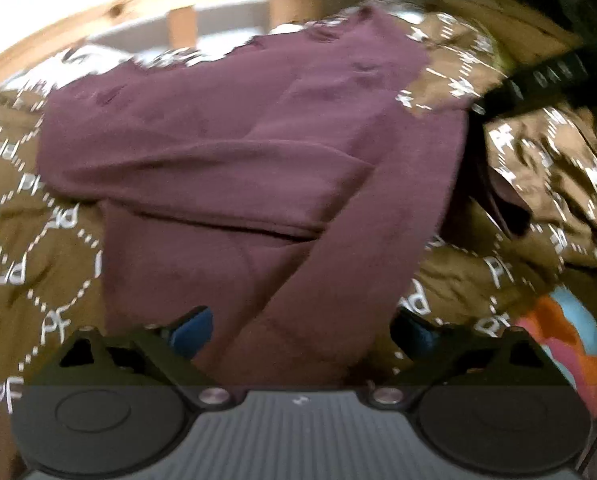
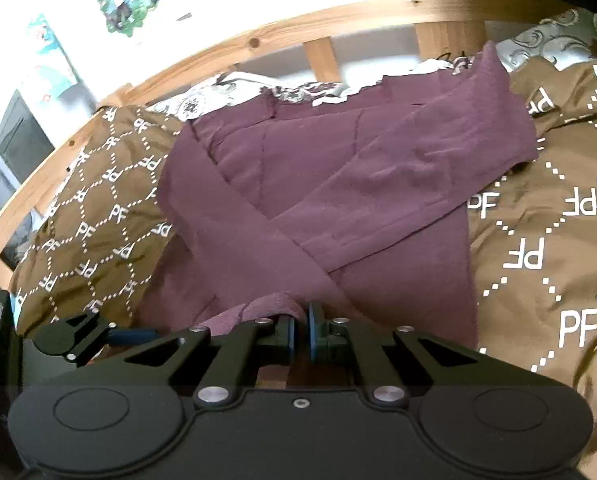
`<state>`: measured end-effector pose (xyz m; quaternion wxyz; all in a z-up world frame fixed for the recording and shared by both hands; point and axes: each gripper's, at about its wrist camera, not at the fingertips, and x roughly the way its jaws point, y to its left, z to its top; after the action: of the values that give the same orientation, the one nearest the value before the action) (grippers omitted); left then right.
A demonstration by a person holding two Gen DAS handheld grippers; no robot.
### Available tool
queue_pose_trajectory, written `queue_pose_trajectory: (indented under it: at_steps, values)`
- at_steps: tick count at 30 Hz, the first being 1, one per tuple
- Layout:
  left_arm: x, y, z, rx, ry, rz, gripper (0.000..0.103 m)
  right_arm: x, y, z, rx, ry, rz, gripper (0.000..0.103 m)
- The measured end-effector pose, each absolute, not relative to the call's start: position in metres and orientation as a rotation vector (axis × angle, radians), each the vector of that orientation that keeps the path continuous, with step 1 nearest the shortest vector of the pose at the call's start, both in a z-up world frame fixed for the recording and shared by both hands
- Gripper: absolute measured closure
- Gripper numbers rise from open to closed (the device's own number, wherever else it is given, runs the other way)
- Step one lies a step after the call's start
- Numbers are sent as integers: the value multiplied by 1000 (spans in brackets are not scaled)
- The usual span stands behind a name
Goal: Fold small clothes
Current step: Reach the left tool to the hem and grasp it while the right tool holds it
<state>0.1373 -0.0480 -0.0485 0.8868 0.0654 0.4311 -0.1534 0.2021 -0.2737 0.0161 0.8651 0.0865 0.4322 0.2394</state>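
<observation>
A maroon long-sleeved top (image 1: 226,148) lies on a brown bedspread (image 1: 26,264), its sleeves folded across the body. My left gripper (image 1: 302,332) is open, its blue-padded fingers either side of the sleeve end at the near hem. In the right wrist view the same top (image 2: 338,184) lies with both sleeves crossed. My right gripper (image 2: 300,332) is shut on a bunched fold of the top's near edge. The left gripper also shows in the right wrist view (image 2: 98,336), at the lower left beside the top.
The brown bedspread (image 2: 546,240) has a white PF print. A wooden bed rail (image 2: 258,40) runs behind, with a grey patterned pillow (image 2: 554,36). A black strap (image 1: 538,84) and colourful cloth (image 1: 570,332) lie at the right in the left wrist view.
</observation>
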Motion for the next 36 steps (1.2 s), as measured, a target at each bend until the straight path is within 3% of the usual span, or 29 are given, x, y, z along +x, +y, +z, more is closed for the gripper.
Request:
queue_pose_trajectory:
  at_steps: [5, 11, 13, 15, 18, 22, 29, 36]
  values:
    - [145, -23, -41, 42, 879, -248, 17, 211, -275, 11, 150, 886, 456, 97]
    - [151, 7, -18, -33, 777, -188, 37, 221, -269, 0, 153, 893, 435, 97]
    - [158, 22, -11, -89, 763, -186, 38, 223, -264, -1, 140, 894, 437, 97]
    - [166, 41, -8, -181, 759, -188, 35, 225, -260, 0, 122, 886, 433, 97]
    - [176, 79, -12, -402, 773, -189, 23, 232, -255, 1, 109, 879, 418, 97]
    - [187, 114, -20, -601, 782, -173, 23, 242, -250, -5, 90, 888, 403, 97]
    - [180, 92, -13, -477, 742, -286, 9, 264, -244, -19, 111, 915, 365, 97]
    - [156, 30, -15, -215, 773, -446, 5, 279, -244, -33, 167, 974, 336, 97]
